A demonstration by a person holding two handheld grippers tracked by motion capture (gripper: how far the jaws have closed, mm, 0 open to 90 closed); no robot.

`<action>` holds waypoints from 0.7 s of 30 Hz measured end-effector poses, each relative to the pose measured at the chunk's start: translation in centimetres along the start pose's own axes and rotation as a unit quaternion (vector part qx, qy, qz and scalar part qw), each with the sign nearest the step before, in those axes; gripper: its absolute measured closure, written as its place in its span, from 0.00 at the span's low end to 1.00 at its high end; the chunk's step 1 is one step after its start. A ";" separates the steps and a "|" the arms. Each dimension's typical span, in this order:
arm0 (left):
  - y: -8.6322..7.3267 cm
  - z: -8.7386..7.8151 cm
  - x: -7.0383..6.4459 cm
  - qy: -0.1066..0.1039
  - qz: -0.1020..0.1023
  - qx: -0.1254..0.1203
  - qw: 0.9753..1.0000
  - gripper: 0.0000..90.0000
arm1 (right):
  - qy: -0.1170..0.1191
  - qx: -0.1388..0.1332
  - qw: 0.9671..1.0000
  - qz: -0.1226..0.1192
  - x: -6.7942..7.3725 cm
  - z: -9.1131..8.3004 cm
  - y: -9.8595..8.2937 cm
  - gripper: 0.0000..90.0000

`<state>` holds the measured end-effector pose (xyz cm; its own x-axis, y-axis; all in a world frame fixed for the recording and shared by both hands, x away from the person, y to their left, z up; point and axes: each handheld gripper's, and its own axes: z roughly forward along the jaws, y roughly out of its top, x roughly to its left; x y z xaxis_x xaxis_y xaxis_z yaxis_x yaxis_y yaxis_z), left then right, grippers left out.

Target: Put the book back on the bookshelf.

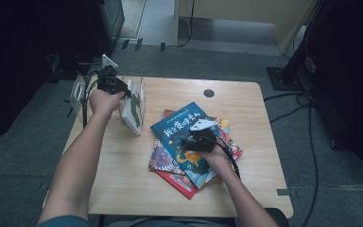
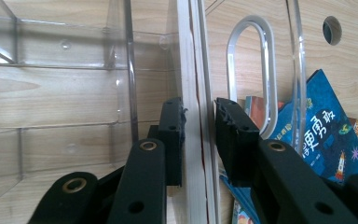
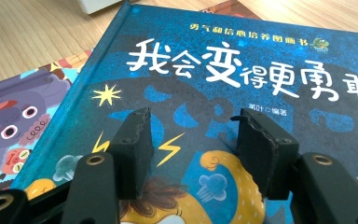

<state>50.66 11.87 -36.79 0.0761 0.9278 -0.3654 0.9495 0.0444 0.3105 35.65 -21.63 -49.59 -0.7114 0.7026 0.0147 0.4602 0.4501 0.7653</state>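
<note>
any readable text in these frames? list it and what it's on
"我会变得更勇敢" (last character cut off at the frame edge): large white title on the blue book topping the pile.
"勇气和信心培养图画书": small yellow line above the title, same cover; partly guessed, small.
"第叶 编著": tiny credit under the title; first characters uncertain.
Other books in the pile, and the book standing in the clear holder: no legible text.

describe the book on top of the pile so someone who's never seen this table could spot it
On the wooden table, look right of centre to the loose pile of picture books. The top one is the blue book, under the right tool. Unlike the red and purple covers beneath, it carries large white Chinese characters.
</note>
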 end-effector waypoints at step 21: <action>-3.5 -4.5 -1.0 -0.043 0.087 -0.021 0.995 0.62 | -0.001 0.000 1.000 0.002 -0.1 0.0 0.0 0.49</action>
<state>45.85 12.45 -33.58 0.2656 0.8876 -0.3764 0.9065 -0.0969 0.4110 35.76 -21.69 -49.57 -0.7087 0.7053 0.0166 0.4631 0.4473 0.7652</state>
